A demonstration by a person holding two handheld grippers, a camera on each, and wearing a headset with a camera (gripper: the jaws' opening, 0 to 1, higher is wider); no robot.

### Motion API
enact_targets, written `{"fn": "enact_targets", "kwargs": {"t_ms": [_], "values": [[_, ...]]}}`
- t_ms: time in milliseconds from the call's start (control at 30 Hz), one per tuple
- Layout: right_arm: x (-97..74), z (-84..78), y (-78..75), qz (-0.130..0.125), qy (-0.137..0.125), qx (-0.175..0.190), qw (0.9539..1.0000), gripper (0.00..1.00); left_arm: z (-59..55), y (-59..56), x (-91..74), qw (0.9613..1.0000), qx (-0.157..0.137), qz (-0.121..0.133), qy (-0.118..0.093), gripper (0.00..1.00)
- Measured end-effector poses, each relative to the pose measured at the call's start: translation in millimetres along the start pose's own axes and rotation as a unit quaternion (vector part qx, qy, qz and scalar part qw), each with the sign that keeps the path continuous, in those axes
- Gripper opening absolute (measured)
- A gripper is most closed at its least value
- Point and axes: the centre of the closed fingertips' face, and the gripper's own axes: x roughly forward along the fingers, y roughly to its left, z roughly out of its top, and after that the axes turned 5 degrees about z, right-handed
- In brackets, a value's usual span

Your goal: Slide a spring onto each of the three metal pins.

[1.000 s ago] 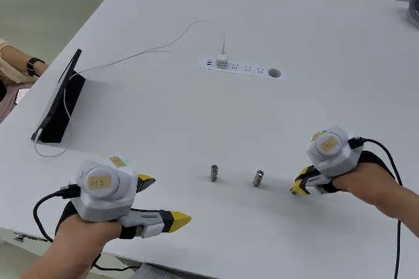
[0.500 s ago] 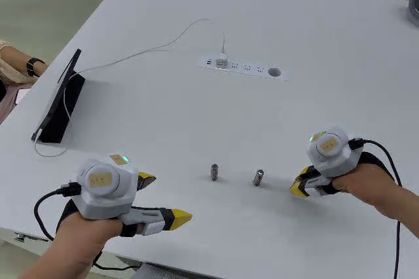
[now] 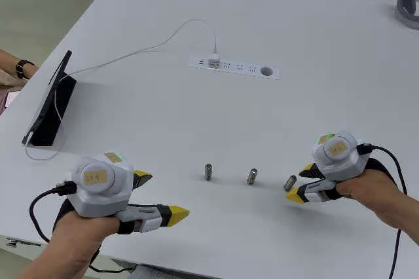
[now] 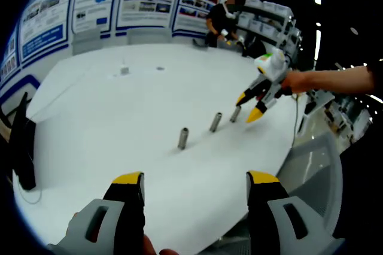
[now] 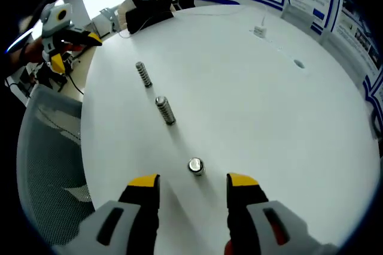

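The left tongs (image 3: 162, 194) and right tongs (image 3: 298, 185) are cased in pale grey and tipped yellow. Both are tagged with tan labels (image 3: 96, 177) and fed by black cables (image 3: 60, 190).

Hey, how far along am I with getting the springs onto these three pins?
Looks done: the far pin and middle pin both look coil-wrapped in the right gripper view. In hand: nothing; the left gripper and right gripper are open and empty, the right one just short of the nearest pin. Left: that pin is seen mostly end-on, so I cannot tell whether it carries a spring; check it.
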Motion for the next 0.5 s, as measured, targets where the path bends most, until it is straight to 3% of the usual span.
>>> {"fn": "enact_targets", "kwargs": {"t_ms": [100,233,300,500], "values": [[-6.4,0.2,5.2,0.0,-0.03,0.031,0.9991,0.52,2.1,0.1,1.6,0.9999,-0.012,-0.006,-0.005,0.71],[-17.7,4.4,13.9,0.001,-0.085,0.08,0.9932,0.61,6.6,0.4,3.5,0.9998,-0.011,-0.007,-0.015,0.72],[-22.8,2.9,17.4,0.0,-0.099,0.096,0.9904,0.64,9.1,-1.4,4.4,0.9995,-0.025,-0.013,-0.015,0.74],[-33.9,-0.4,23.8,-0.009,-0.137,0.123,0.9829,0.72,12.9,-3.5,7.8,0.9992,-0.03,-0.023,-0.016,0.79]]}}
